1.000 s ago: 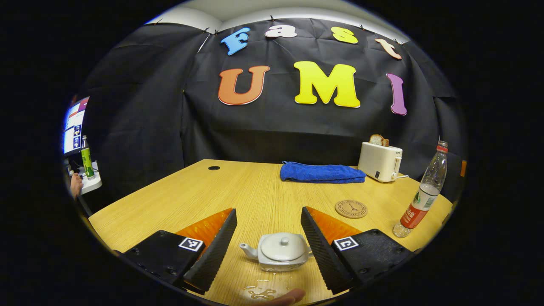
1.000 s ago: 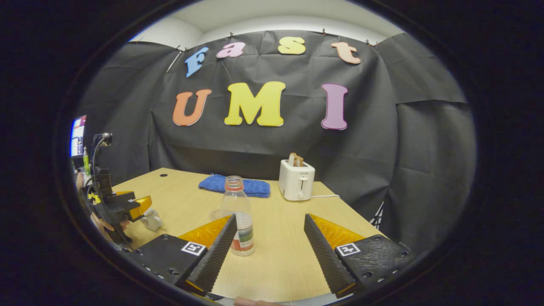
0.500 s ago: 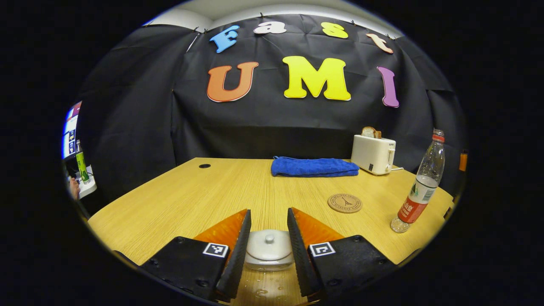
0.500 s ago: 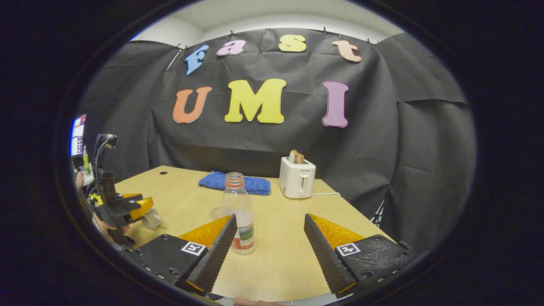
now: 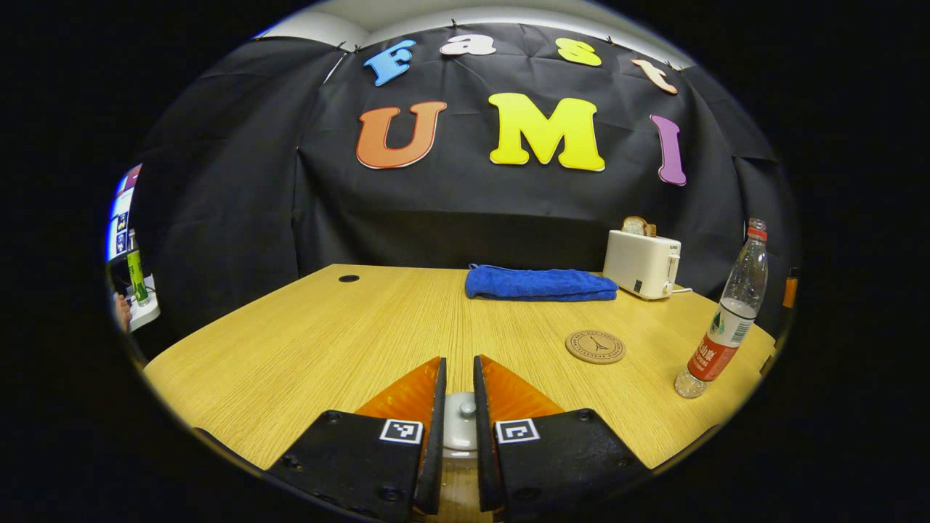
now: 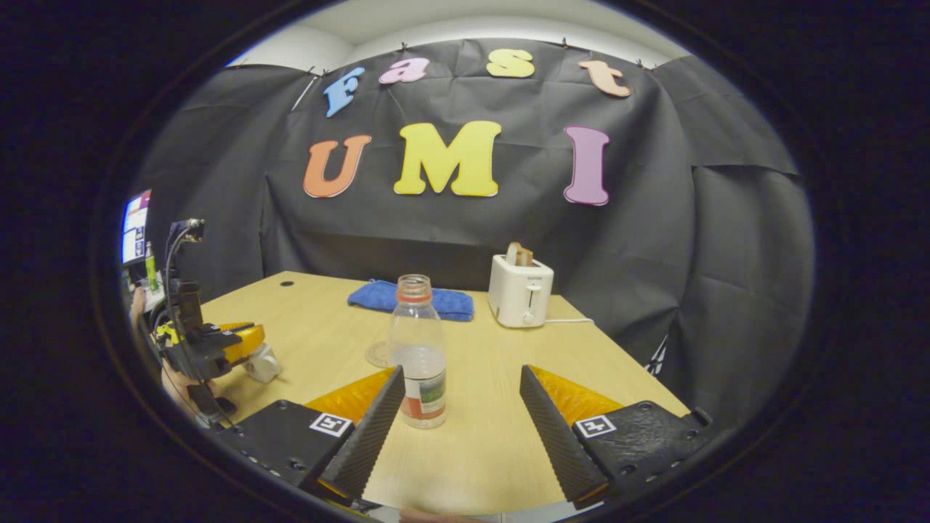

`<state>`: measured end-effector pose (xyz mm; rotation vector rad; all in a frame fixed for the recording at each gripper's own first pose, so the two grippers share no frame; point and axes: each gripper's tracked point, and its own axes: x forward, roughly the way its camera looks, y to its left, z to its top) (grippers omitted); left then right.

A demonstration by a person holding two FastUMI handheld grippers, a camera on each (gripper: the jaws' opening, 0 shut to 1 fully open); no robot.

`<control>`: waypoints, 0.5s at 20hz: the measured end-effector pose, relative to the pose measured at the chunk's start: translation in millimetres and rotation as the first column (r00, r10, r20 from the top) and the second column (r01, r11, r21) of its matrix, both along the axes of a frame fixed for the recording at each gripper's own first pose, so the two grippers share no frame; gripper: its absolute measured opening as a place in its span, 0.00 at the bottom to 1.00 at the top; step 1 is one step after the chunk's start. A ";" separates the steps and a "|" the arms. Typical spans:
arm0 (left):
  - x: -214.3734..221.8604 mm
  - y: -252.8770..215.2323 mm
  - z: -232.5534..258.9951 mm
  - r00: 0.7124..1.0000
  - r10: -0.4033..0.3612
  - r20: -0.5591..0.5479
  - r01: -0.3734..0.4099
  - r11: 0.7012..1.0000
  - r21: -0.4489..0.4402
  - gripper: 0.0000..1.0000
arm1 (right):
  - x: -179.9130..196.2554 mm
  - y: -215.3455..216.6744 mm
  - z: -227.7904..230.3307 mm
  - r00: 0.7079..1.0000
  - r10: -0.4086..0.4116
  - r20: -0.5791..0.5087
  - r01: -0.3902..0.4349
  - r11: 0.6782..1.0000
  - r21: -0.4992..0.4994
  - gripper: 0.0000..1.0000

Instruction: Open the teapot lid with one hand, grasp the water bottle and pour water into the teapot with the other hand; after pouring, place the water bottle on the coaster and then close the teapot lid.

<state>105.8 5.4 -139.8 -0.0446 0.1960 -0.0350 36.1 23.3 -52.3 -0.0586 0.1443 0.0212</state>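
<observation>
Clear plastic, tall and thin, the water bottle [image 6: 419, 356] stands straight up with its red neck ring at the top. It has a little water in the bottom and a red and white label. It stands just ahead of the right gripper [image 6: 459, 418], near that one's left finger. This gripper is wide open and holds nothing.

The left gripper [image 5: 458, 428] is almost closed around the knob of the teapot lid [image 5: 461, 430]. I cannot tell if both fingers press on it. The lid is smooth, round and pale grey.

Ahead and to the right lies a flat round coaster [image 5: 596, 346] on the wooden table [image 5: 327, 341]. Farther back are a soft blue towel [image 5: 539, 284] and a white toaster [image 5: 642, 263] with bread in it.
</observation>
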 end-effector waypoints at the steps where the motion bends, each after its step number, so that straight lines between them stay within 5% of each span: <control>1: 0.6 -0.9 -0.2 1.000 -0.001 -0.001 0.001 1.000 0.006 0.21 | 2.3 3.4 -4.3 1.000 0.010 -0.008 -0.011 1.000 -0.018 0.98; 4: -0.5 -1.9 -1.3 1.000 -0.001 -0.006 0.001 1.000 0.009 0.08 | 12.4 14.6 -12.9 0.999 0.040 -0.008 -0.041 0.998 -0.057 0.95; 10: -15.0 1.6 16.7 1.000 -0.006 -0.016 0.005 0.999 -0.041 0.05 | 33.8 37.3 -26.6 0.995 0.092 0.029 -0.092 0.996 0.000 0.95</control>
